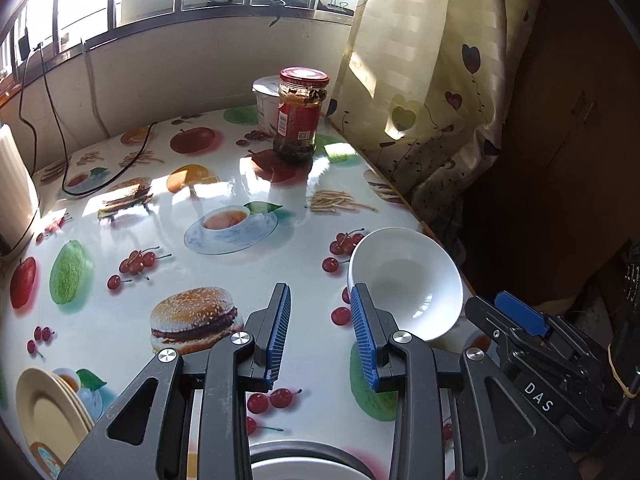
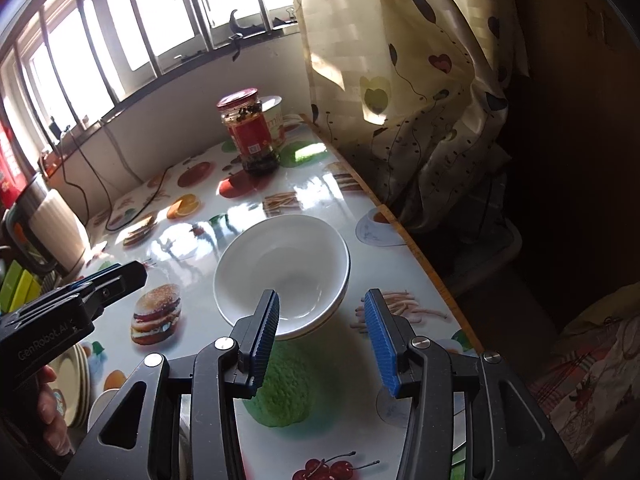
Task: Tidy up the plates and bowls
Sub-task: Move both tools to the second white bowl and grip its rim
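- Left gripper (image 1: 320, 332): jaws part-open, nothing between the blue pads; only the printed tablecloth (image 1: 192, 216) shows in the gap.
- Right gripper (image 2: 324, 336): jaws part-open and empty. In the right wrist view, the left finger (image 2: 266, 322) overlaps the near rim of the white bowls (image 2: 282, 270); contact cannot be confirmed.
- White bowls: two appear nested, upright, at 12 o'clock of the right gripper and at 2 o'clock of the left one, near the table's right edge (image 2: 416, 248).
- Cream plates (image 1: 50, 408): stacked at 8 o'clock in the left wrist view, well apart from the bowls.
- Another white dish (image 1: 304, 470) sits at 6 o'clock below the left gripper, partly hidden.
- Risk: a pinch on the thin, glossy rim may slip; the inner bowl may lift alone or tip.
- Risk: a push toward 3 o'clock could slide the bowls off the edge.
- Risk: the two grippers are close; they may collide over the bowls.
- Jar (image 2: 250, 132) at 11 o'clock of the bowls stands clear.
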`<state>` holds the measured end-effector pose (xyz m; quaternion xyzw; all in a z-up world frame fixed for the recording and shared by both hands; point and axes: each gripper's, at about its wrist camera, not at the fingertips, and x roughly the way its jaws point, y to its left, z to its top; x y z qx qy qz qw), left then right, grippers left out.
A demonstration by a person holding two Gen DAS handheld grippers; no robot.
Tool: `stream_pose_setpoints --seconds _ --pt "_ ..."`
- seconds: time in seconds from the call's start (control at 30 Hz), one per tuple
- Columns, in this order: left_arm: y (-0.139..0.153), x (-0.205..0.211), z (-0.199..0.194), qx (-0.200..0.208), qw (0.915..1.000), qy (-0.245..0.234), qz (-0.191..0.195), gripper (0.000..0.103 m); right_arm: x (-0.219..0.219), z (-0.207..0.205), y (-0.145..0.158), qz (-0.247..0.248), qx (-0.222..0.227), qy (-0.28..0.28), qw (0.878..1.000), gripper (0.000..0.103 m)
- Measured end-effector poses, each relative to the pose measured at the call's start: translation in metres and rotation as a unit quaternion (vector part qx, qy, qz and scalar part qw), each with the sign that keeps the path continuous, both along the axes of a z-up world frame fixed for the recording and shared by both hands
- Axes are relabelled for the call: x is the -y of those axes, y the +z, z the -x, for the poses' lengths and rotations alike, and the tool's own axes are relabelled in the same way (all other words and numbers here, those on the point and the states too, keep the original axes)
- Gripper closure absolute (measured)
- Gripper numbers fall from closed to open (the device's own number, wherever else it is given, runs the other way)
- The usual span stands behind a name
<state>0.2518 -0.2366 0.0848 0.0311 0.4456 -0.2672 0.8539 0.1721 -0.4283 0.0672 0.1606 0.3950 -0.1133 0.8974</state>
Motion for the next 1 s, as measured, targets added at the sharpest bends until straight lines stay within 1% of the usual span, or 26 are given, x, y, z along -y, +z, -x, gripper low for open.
stream_pose_setpoints --seconds 0.17,0.23,0.37,0.57,0.67,0.8,0.9,0.97,1.0 --pt "-0.008 0.017 -0.004 0.001 0.9998 -0.009 -0.017 0.070 0.012 -0.011 -0.008 0.005 -0.008 -0.002 1.000 0.059" --pt "-0.012 0.024 -0.006 -0.002 0.9994 -0.016 -0.029 0.070 0.015 -0.015 -0.012 0.007 -0.014 0.000 1.000 0.059" --pt "-0.021 0.036 -0.012 -0.014 0.9987 -0.026 -0.040 0.071 0.022 -0.023 -0.020 0.007 -0.021 0.004 1.000 0.059" --pt "-0.030 0.047 -0.016 -0.022 0.9976 -0.031 -0.058 0.071 0.028 -0.032 -0.029 0.000 -0.028 0.008 1.000 0.059" --pt "-0.033 0.049 -0.019 -0.025 0.9977 -0.029 -0.055 0.071 0.029 -0.037 -0.032 0.000 -0.031 0.014 0.999 0.059" --pt "-0.034 0.052 -0.019 -0.019 0.9973 -0.027 -0.066 0.071 0.029 -0.041 -0.034 0.001 -0.032 0.019 0.999 0.059" --pt "-0.038 0.054 -0.020 -0.024 0.9969 -0.026 -0.070 0.071 0.028 -0.043 -0.037 0.004 -0.034 0.022 0.999 0.061" --pt "-0.038 0.056 -0.018 -0.020 0.9968 -0.030 -0.072 0.071 0.028 -0.044 -0.038 0.003 -0.036 0.025 0.999 0.068" --pt "-0.038 0.057 -0.018 -0.018 0.9967 -0.031 -0.073 0.071 0.028 -0.045 -0.039 0.003 -0.036 0.026 0.999 0.069"
